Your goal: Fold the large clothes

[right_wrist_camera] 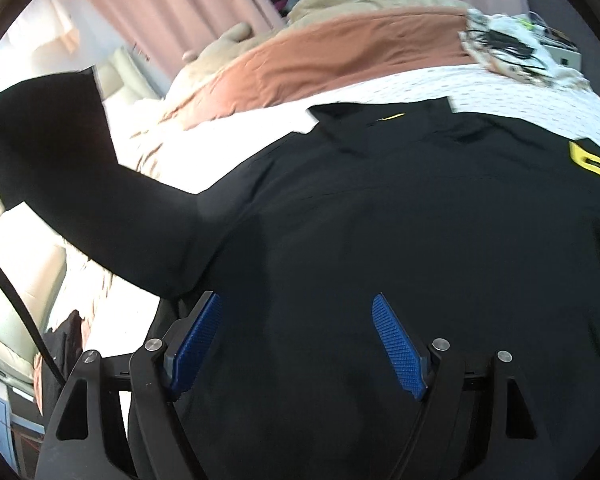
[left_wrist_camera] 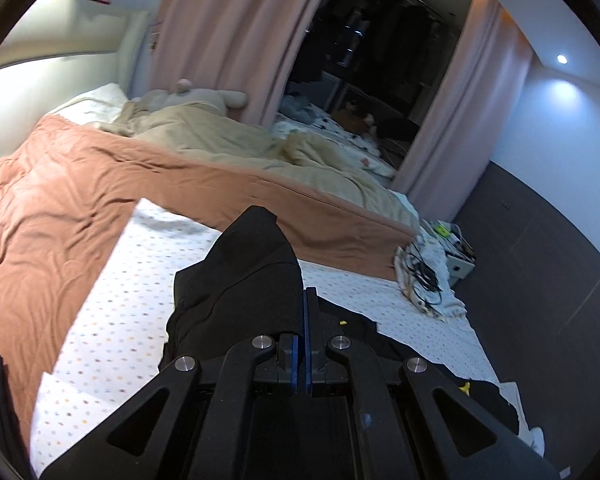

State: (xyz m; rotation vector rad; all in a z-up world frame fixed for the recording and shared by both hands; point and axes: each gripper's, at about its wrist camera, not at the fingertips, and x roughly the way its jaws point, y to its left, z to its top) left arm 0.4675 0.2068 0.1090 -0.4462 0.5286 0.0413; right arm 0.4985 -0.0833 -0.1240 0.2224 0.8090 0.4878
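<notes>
Black shirt (right_wrist_camera: 380, 208) lies spread on the dotted white sheet (left_wrist_camera: 112, 308) of the bed, its yellow print (right_wrist_camera: 596, 164) toward the bed's far edge. Nearest in the right wrist view, the right gripper (right_wrist_camera: 298, 344) hangs just above the shirt's body with its blue pads (right_wrist_camera: 398, 348) set wide apart — nothing pinched between them. One sleeve (right_wrist_camera: 80, 184) rises off the sheet to the left. In the left wrist view, the left gripper (left_wrist_camera: 302, 320) is clamped tight on a bunched fold of that black cloth (left_wrist_camera: 244, 276), which drapes over its fingers. Beyond lie a rust-brown cover (left_wrist_camera: 60, 200) and a beige quilt (left_wrist_camera: 220, 136), then a tangle of dark cables (left_wrist_camera: 424, 276) at the bed's far corner, pink curtains (left_wrist_camera: 220, 32) behind.
</notes>
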